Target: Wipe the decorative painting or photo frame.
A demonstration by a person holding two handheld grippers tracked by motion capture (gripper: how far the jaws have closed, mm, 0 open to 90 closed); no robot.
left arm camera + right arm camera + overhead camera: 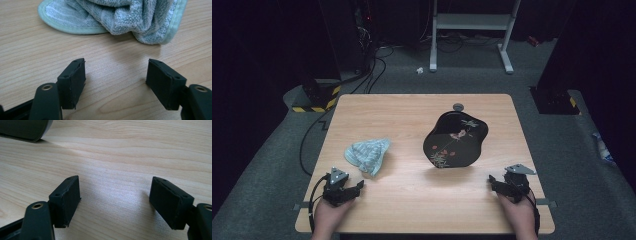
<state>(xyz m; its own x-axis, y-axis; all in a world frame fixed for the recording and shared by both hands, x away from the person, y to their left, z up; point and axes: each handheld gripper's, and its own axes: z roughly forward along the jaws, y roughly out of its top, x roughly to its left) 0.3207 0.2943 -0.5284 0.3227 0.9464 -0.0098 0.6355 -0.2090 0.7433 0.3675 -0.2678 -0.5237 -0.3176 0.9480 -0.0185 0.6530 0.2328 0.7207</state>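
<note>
Both grippers rest at the table's (422,200) near edge, one toward each near corner, jaws spread wide and holding nothing. The left gripper (343,189) sits at the near-left corner; the crumpled pale blue-green cloth (368,154) lies just ahead of it and a little toward the middle — near, not touching. In the left gripper view the cloth (117,20) bulks straight beyond the open jaws, its hemmed edge facing them, bare wood between. The cloth's long axis runs roughly from the left edge toward the table's centre, folded end nearest the gripper. The right gripper (507,184) waits at the near-right corner, well apart from the cloth. The black lacquer tray (456,140), painted with flowers, lies right of centre, ahead and inward of the right gripper; it holds nothing. Judged: the left hand is better placed for the cloth, a short forward reach.
</note>
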